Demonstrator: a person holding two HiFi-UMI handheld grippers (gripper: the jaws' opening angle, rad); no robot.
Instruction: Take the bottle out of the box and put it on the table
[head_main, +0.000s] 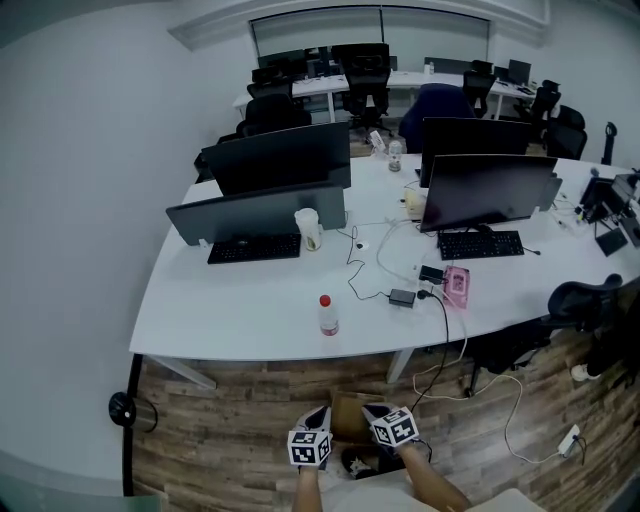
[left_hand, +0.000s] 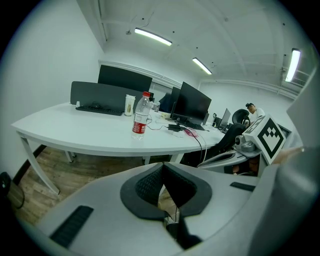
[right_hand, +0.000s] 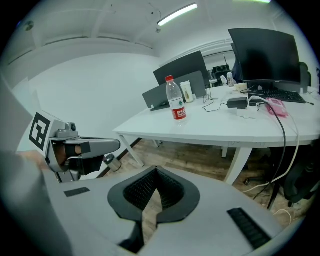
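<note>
Bottle (head_main: 328, 315) stands upright on the white worktop (head_main: 240, 310), near its front edge, red cap up. Both grippers are low over the floor above the cardboard box (head_main: 346, 412), well apart from the bottle. Left gripper (left_hand: 163, 167) is clenched and holds nothing. Right gripper (right_hand: 156, 171) is the same, pads together.

The near table (head_main: 230, 310) holds 1 bottle (head_main: 328, 315) at its front, 4 monitors (head_main: 488, 190), 2 keyboards (head_main: 254, 248) and 1 cup (head_main: 308, 228); 1 box (head_main: 346, 410) sits on the floor (head_main: 250, 420).
</note>
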